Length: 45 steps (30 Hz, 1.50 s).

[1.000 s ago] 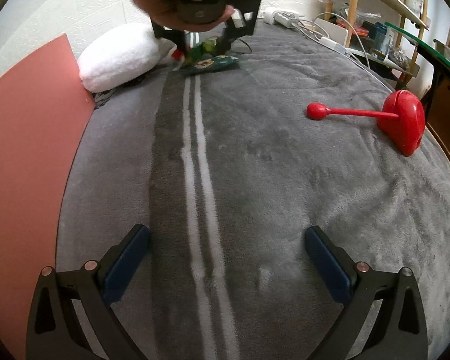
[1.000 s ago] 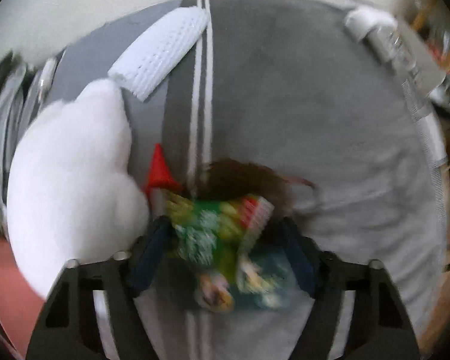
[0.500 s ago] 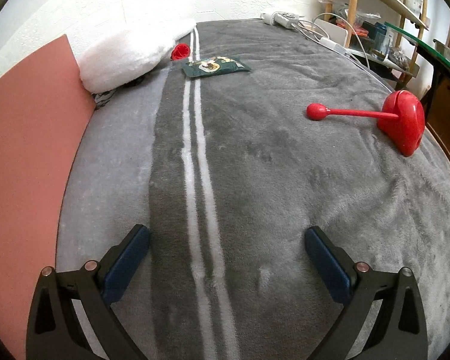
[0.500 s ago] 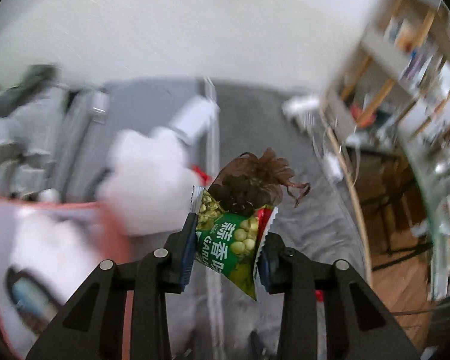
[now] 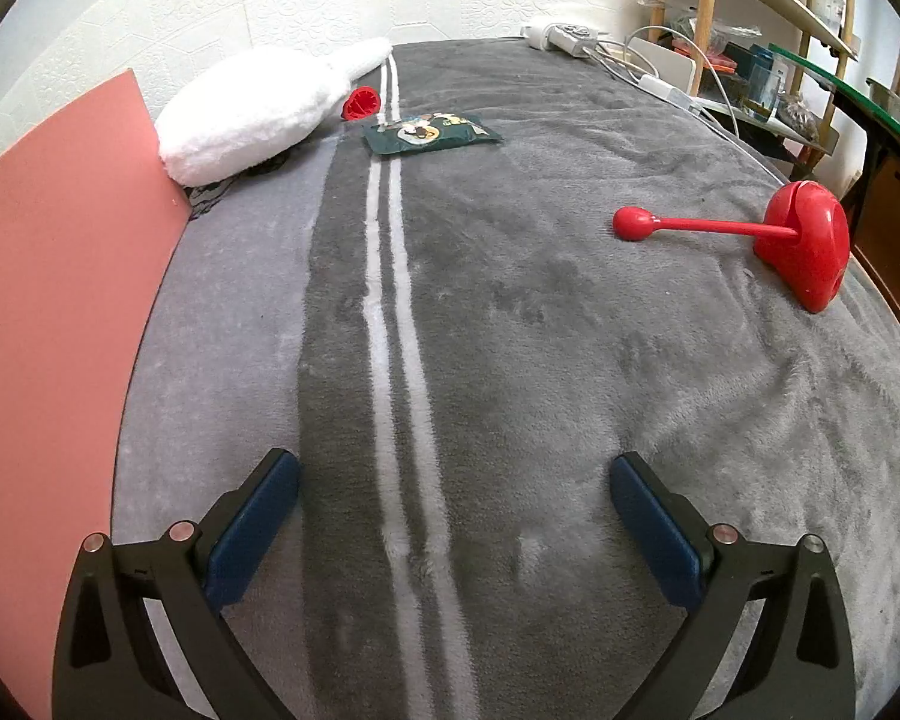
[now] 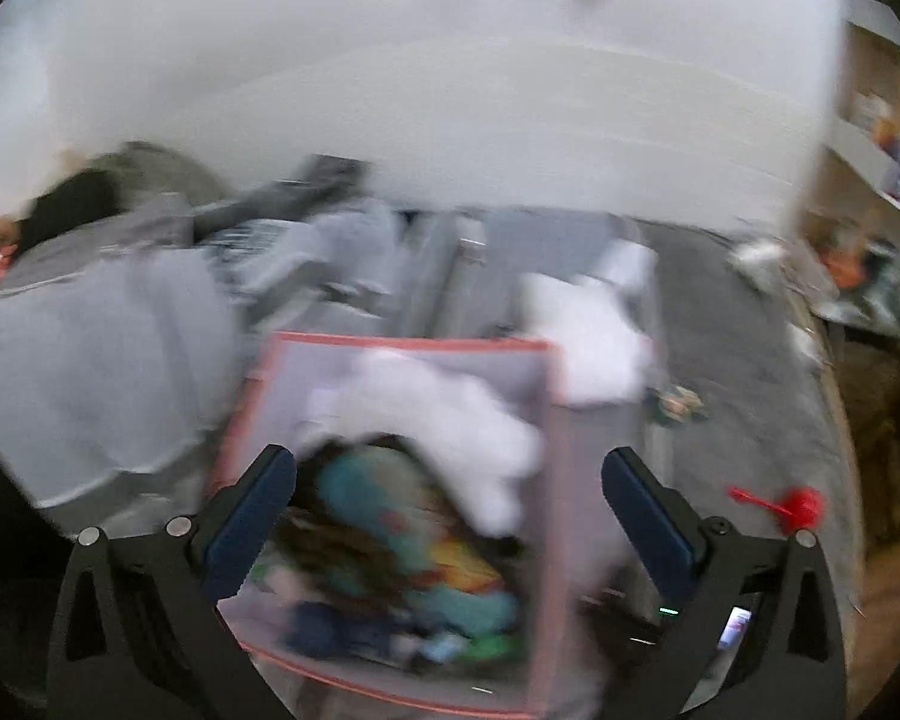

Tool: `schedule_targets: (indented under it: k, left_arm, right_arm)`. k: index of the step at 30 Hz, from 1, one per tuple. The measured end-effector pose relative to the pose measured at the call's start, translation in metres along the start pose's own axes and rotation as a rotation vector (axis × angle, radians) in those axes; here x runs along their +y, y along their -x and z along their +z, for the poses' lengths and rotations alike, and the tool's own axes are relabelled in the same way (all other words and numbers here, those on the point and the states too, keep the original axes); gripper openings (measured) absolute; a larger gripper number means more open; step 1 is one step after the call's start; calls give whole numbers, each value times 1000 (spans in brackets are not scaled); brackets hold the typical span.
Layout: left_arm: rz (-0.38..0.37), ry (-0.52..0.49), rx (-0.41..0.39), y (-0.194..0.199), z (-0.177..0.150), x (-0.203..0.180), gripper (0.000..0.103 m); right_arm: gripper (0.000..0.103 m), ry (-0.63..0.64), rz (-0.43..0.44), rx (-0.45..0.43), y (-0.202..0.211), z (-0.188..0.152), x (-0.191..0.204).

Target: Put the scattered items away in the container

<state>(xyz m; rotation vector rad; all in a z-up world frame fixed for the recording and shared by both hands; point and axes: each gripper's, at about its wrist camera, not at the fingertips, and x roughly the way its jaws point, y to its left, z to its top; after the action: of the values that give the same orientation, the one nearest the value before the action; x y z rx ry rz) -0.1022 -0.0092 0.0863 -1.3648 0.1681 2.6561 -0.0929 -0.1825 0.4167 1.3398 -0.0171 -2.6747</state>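
**Snack bag dropped, box view all blurry**

The grey blanket (image 5: 570,360) is cut off by the pink box (image 5: 48,360) wall. The right view is smeared; the box (image 6: 546,480) holds a blurry colourful heap.

The right gripper (image 6: 450,480) has just sprung wide open, holding nothing. The left gripper (image 5: 453,492) is wide open too, holding nothing.

The red plunger toy (image 5: 798,240), dark green packet (image 5: 429,132) and small red cap (image 5: 361,103) lie on the blanket.

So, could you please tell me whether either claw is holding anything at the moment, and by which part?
Nothing is held. The right claw has just opened above the pink container; the left claw is open too.
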Motion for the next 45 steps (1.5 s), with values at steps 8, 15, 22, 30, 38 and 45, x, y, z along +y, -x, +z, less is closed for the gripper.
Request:
schedule_targets:
  k: [8, 15, 22, 30, 38, 45]
  left_arm:
    - [0, 0, 0, 0, 0, 0, 103]
    - [-1, 0, 0, 0, 0, 0, 103]
    - [-1, 0, 0, 0, 0, 0, 103]
    - [-1, -2, -5, -1, 0, 0, 103]
    - [0, 0, -10, -1, 0, 0, 103]
    - [3, 2, -15, 0, -1, 0, 103]
  right_arm:
    - [103, -145, -253, 92, -39, -19, -179]
    - [103, -154, -404, 72, -62, -95, -318]
    - [103, -89, -349, 58, -107, -218, -355]
    - [103, -119, -281, 48, -178, -206, -367]
    - [103, -131, -268, 27, -179, -213, -367]
    - [103, -133, -265, 25, -179, -214, -367]
